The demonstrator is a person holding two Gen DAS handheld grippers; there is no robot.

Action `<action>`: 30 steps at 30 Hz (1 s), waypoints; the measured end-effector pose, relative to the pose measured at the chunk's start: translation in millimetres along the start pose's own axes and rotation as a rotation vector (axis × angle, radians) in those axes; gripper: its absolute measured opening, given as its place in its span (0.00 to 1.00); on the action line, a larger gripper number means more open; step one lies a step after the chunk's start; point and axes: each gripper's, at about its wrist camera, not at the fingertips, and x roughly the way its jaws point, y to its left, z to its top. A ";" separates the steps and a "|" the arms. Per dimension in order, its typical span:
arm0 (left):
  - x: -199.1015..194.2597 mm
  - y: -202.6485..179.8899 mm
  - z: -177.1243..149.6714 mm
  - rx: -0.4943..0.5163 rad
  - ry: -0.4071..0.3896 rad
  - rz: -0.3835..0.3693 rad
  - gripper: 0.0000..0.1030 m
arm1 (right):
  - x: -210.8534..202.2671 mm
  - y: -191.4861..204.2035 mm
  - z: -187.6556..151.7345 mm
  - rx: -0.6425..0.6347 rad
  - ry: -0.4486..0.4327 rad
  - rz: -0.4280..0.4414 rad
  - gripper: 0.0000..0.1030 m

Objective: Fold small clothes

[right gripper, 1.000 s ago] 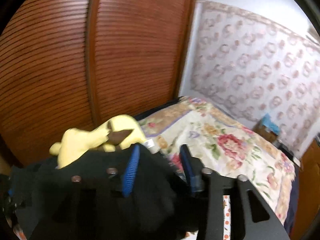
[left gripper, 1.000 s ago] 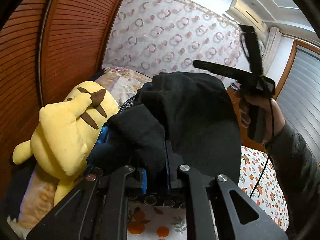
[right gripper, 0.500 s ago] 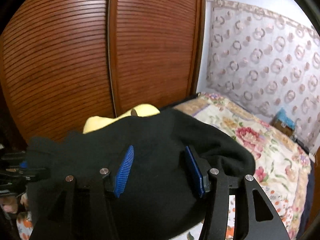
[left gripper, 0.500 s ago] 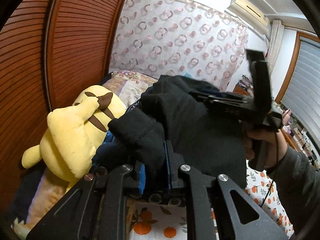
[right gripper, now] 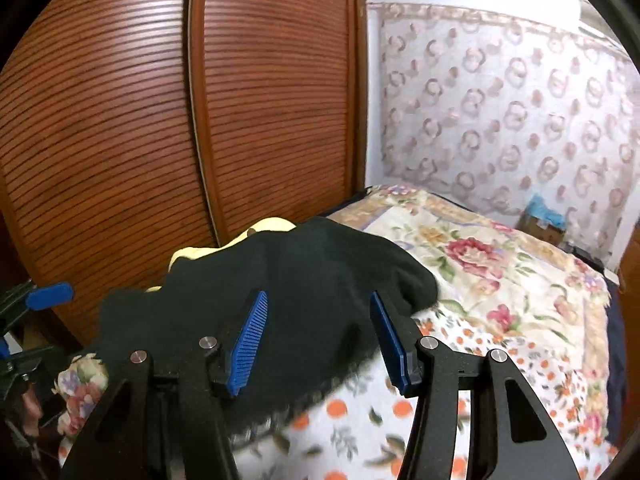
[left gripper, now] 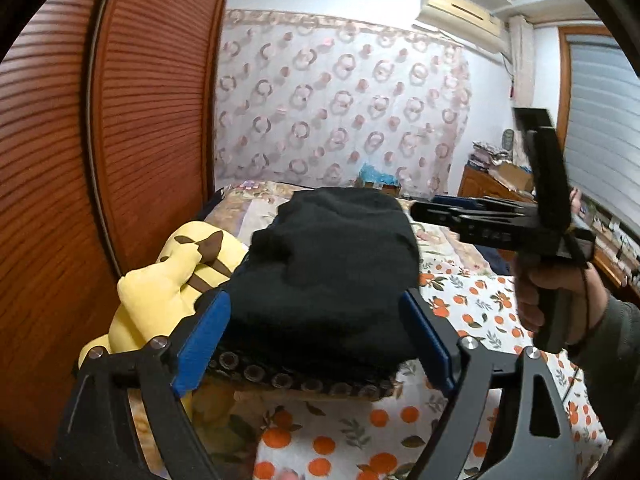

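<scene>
Black garment (left gripper: pixel 332 276) lies folded mid-frame on the bed (left gripper: pixel 472 312) beside a yellow plush (left gripper: pixel 176 280), L tool (left gripper: pixel 316 336) w/ jaws just sprung wide, released, cloth loose between; R tool (right gripper: pixel 316 340) also released, pads clear of cloth.

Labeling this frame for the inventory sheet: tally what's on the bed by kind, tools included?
Black garment: 1
Yellow plush toy: 1
Floral quilt: 1
Orange-print sheet: 1
Tools: 2, left tool, right tool, both open
Total: 6
</scene>
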 end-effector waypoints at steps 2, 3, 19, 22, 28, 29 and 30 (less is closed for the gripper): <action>-4.6 -7.5 -1.0 0.017 -0.008 0.006 0.84 | -26.9 9.8 -16.6 0.008 -0.009 -0.016 0.54; -6.9 -11.7 -1.9 0.024 -0.012 0.000 0.84 | -47.5 20.3 -36.2 0.010 -0.012 -0.024 0.54; -25.4 -81.2 -15.9 0.099 -0.008 -0.123 0.84 | -181.6 69.2 -120.8 0.095 -0.055 -0.161 0.71; -27.5 -96.8 -18.2 0.111 0.001 -0.140 0.84 | -205.5 73.9 -131.7 0.126 -0.067 -0.198 0.74; -33.3 -134.7 -19.1 0.149 0.007 -0.155 0.84 | -256.6 82.1 -148.5 0.183 -0.110 -0.306 0.80; -34.8 -141.3 -17.5 0.156 0.003 -0.153 0.84 | -265.0 83.0 -149.4 0.196 -0.117 -0.325 0.81; -36.5 -147.6 -15.6 0.161 -0.003 -0.153 0.84 | -271.4 84.2 -150.8 0.205 -0.122 -0.342 0.81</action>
